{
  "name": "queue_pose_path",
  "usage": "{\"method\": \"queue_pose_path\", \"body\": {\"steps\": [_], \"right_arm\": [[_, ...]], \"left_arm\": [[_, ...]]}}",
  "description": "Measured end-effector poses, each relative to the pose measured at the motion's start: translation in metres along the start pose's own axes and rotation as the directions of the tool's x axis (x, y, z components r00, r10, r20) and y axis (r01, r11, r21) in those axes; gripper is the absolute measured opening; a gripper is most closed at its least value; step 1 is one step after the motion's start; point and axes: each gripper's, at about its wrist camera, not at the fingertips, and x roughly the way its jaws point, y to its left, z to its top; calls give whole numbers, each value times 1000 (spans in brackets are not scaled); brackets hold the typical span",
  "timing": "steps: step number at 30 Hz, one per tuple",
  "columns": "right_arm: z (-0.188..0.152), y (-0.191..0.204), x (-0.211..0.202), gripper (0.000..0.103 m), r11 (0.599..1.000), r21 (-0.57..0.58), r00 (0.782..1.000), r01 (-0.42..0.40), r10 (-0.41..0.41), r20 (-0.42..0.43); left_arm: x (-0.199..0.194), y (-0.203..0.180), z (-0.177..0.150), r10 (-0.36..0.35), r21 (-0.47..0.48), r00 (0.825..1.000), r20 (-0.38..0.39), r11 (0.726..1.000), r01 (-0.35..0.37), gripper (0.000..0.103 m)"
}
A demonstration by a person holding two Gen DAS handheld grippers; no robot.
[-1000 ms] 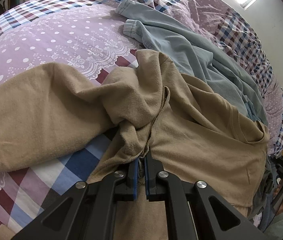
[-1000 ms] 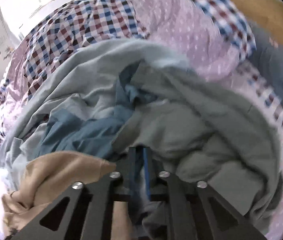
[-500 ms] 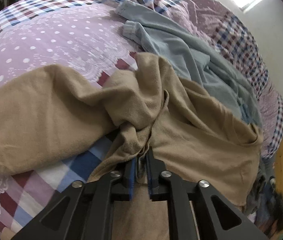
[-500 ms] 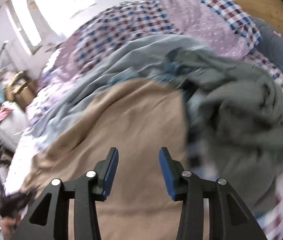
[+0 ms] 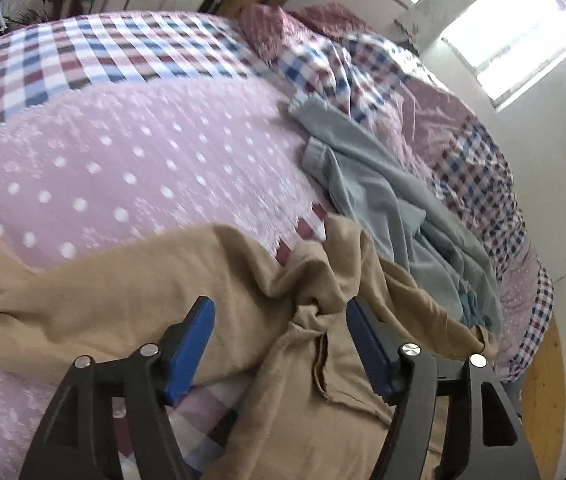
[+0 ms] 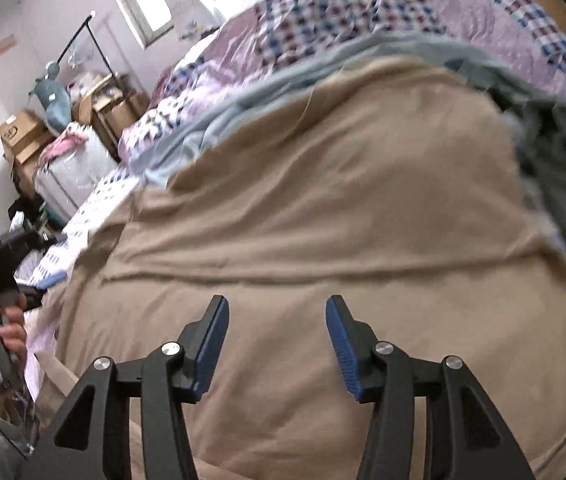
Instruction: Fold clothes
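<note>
Left wrist | tan garment (image 5: 83, 312) long axis left-right, bunched between opening jaws | right jaws opening, empty

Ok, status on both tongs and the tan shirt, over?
Left tongs opening, bunched fabric loose between. Right tongs opening, empty, over the tan cotton shirt. Pale blue-grey garment lies alongside; shirt's edge overlaps it.

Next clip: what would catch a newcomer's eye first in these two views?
The tan garment dominates, spread across the bed in the right wrist view and bunched into a knot between the opening left tongs. Behind it a pale blue garment trails over the pink dotted and checked bedspread. The right tongs, also opening, hover over the tan cloth.
</note>
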Motion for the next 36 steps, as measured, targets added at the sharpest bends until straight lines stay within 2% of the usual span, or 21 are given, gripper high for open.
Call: {"method": "queue_pose_path", "body": {"steps": [5, 10, 14, 18, 23, 25, 28, 31, 34, 35, 36], "right_arm": [[-5, 23, 12, 58, 996, -87, 1000, -10, 10, -5], [-6, 28, 13, 61, 995, -91, 999, -42, 40, -13], [-4, 26, 14, 64, 996, -70, 998, -61, 60, -19], [-4, 26, 15, 67, 995, -71, 998, -65, 63, -20], [-5, 28, 16, 69, 994, -88, 998, -58, 57, -16], [-6, 28, 16, 70, 994, -92, 998, -56, 55, -16], [-6, 29, 17, 70, 994, -97, 999, -53, 52, -15], [-6, 29, 17, 70, 994, -98, 999, -52, 51, -15], [-6, 28, 18, 71, 994, -99, 998, -54, 52, -17], [-6, 28, 18, 71, 994, -99, 998, -54, 53, -18], [-5, 28, 19, 71, 994, -99, 998, -55, 54, -19]], "left_arm": [[-19, 13, 5, -1, -22, 998, 68, 1000, 3, 73], [-55, 48, 10, 1, -77, 987, 158, 997, 11, 73], [-97, 96, 11, 18, -168, 965, 263, 985, 28, 73], [-132, 146, 6, 92, -267, 934, 345, 964, 4, 76], [-139, 197, -2, 190, -405, 933, 306, 913, -53, 76], [-136, 212, -5, 245, -453, 933, 264, 885, -104, 76], [-128, 225, -8, 264, -488, 941, 213, 863, -132, 76], [-116, 231, -7, 241, -493, 954, 178, 861, -125, 76], [-112, 231, -1, 256, -479, 948, 190, 867, -137, 76], [-112, 230, 2, 266, -474, 943, 198, 868, -145, 71], [-112, 230, 5, 281, -473, 937, 209, 867, -155, 55]]}}
